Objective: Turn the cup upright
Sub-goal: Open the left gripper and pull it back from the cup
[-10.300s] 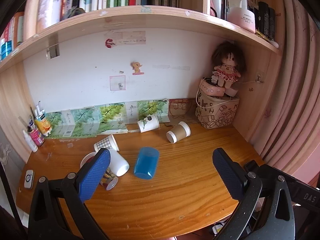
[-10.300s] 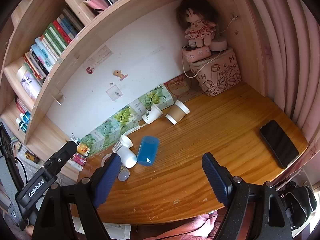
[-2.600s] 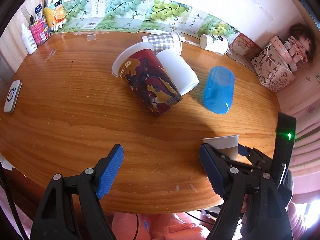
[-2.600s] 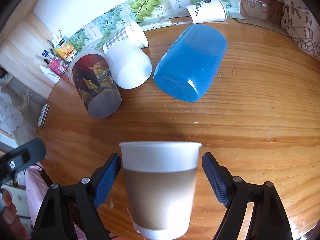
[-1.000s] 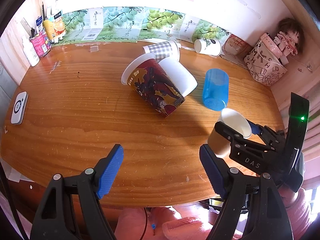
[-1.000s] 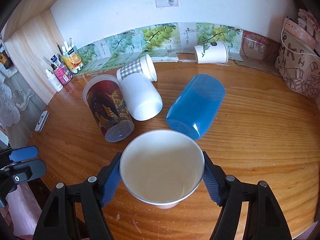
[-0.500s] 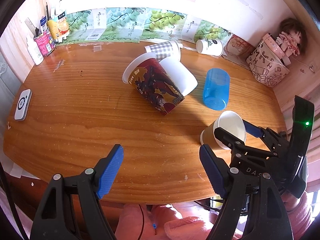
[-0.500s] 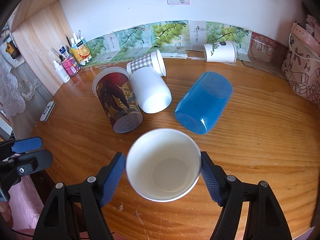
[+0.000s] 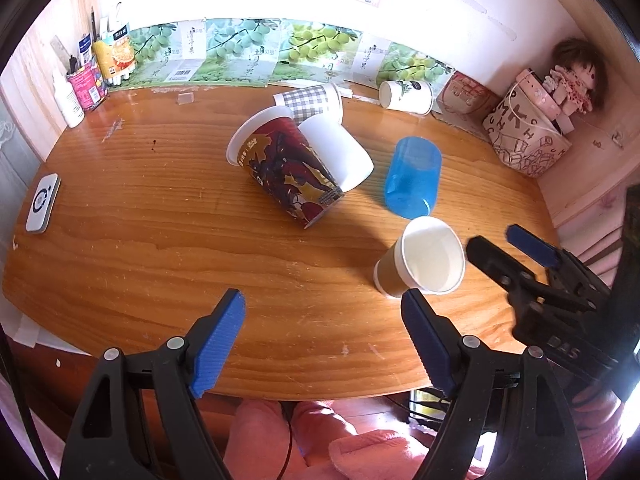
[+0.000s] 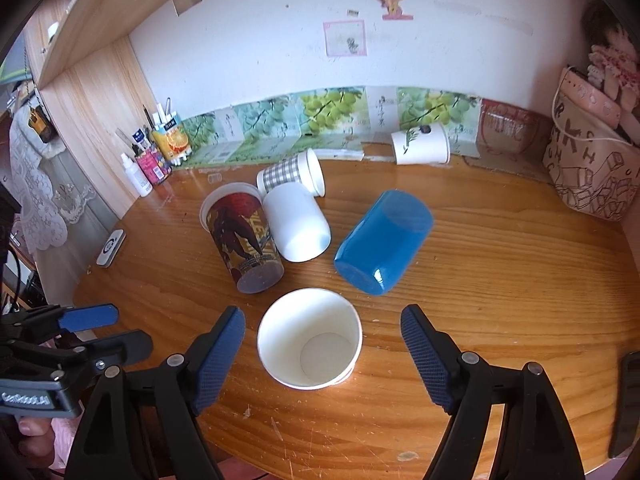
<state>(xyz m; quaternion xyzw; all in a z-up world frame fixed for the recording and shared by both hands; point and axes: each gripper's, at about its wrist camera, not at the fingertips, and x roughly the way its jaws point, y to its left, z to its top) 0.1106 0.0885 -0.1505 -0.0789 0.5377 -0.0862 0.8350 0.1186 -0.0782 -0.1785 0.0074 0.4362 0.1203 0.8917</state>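
Observation:
A brown paper cup with a white rim point(image 10: 310, 338) stands upright on the wooden desk point(image 10: 500, 280), mouth up; it also shows in the left wrist view point(image 9: 420, 262). My right gripper point(image 10: 322, 352) is open, its pads apart on either side of the cup and clear of it. It shows in the left wrist view point(image 9: 506, 248) just right of the cup. My left gripper point(image 9: 322, 338) is open and empty above the desk's front edge, left of the cup.
Several cups lie on their sides behind: a blue one point(image 10: 384, 242), a white one point(image 10: 298, 228), a red printed one point(image 10: 242, 236), a checked one point(image 10: 292, 176), a leaf-print one point(image 10: 420, 144). Bottles point(image 10: 152, 164) stand back left; a patterned bag point(image 10: 592, 176) back right.
My right gripper has turned the brown cup mouth up, set it on the desk, then opened and let go. The left gripper has held still.

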